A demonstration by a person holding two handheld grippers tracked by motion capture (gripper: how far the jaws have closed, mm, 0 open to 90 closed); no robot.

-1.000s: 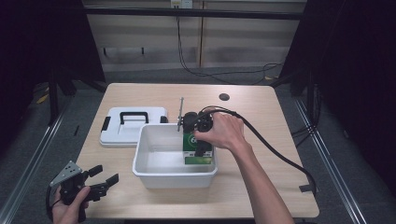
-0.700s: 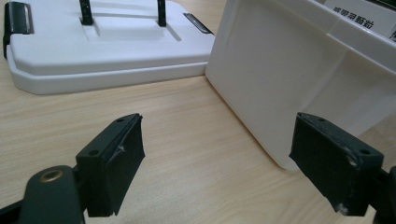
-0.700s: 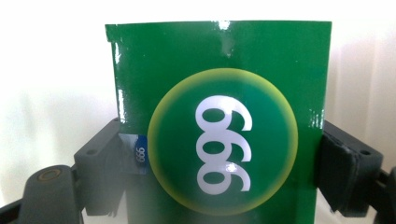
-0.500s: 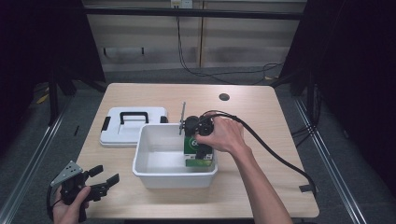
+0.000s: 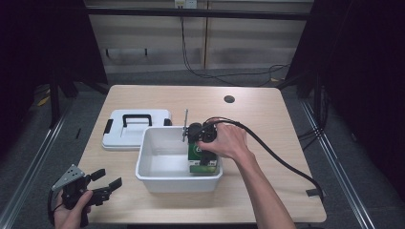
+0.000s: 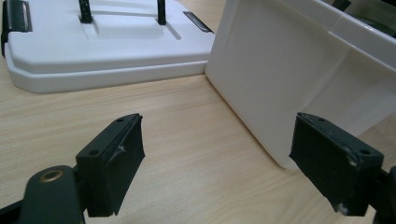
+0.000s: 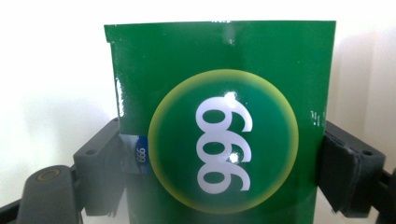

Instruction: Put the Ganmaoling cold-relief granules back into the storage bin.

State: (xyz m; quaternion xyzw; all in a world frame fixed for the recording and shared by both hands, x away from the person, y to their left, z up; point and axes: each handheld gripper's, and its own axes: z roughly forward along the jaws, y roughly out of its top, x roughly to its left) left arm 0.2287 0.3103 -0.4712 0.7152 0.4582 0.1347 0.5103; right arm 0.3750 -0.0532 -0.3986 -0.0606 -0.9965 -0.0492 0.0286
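Note:
A green box [image 5: 203, 160] with a yellow-ringed circle and white digits [image 7: 223, 121] stands in the right end of the white bin [image 5: 157, 176]. My right gripper [image 5: 200, 143] reaches down into the bin and is shut on the box; both black pads press its sides in the right gripper view. My left gripper [image 5: 106, 185] is held low at the table's front left corner, open and holding nothing. In the left gripper view its jaws [image 6: 217, 163] stand wide apart, facing the bin's outer wall [image 6: 280, 70].
A white lid [image 5: 136, 129] with a black handle and latches lies flat on the table just behind and left of the bin, also seen as the lid [image 6: 93, 51]. A dark round grommet hole [image 5: 229, 99] sits at the far right. A black cable [image 5: 282, 160] trails from the right gripper.
My right gripper has lowered the green box deeper into the right end of the bin. The left gripper has stayed in place.

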